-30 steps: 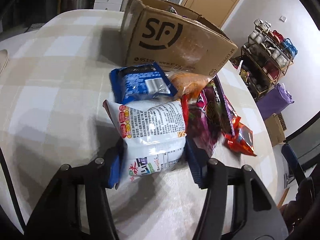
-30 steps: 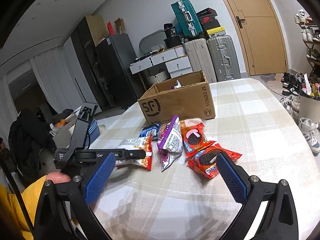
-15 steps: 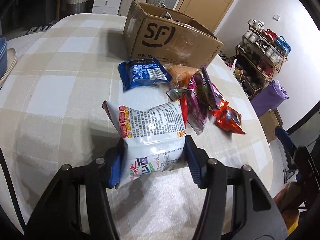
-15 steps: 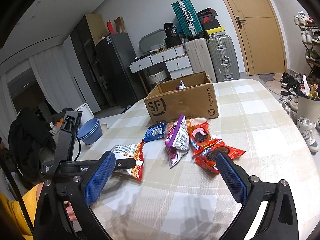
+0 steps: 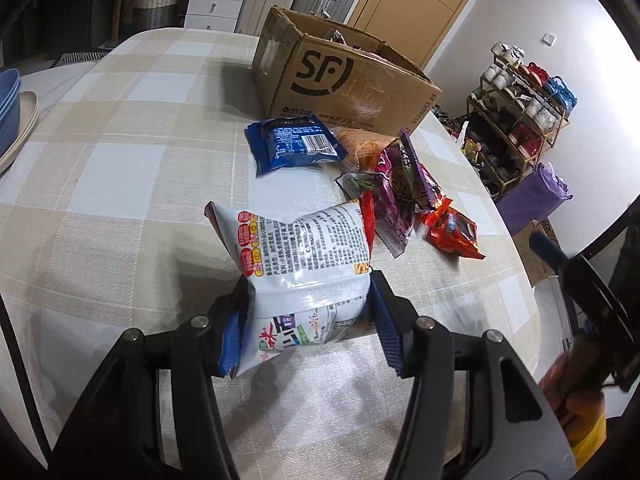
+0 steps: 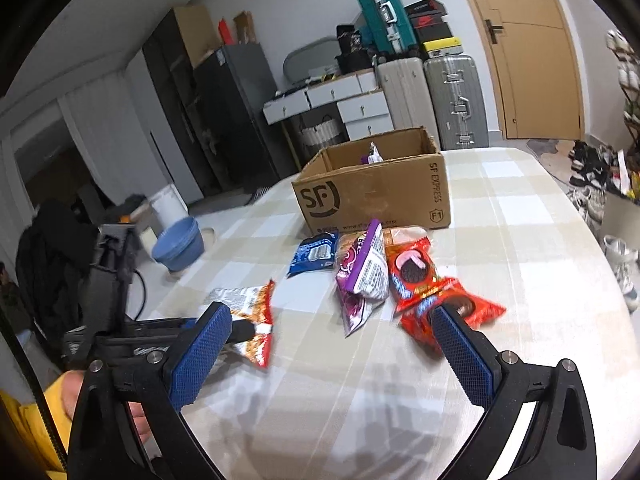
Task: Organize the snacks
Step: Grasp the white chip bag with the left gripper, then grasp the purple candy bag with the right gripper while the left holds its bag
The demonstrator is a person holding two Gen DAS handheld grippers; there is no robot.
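the worktop (image 6: 520,240) has a rounded edge and carries a cloth with beige and white squares. on it stands an open cardboard box (image 6: 376,196) with a black "sf" mark, at the far side. just in front of the box lies a blue packet (image 6: 314,254), flat on the cloth. beside the blue packet is an orange bag (image 5: 362,146), and a purple packet (image 6: 362,276) leans partly over it. two red cookie packets (image 6: 424,284) lie next to the purple one, touching each other. at the left edge is a stack of blue bowls (image 6: 178,242).
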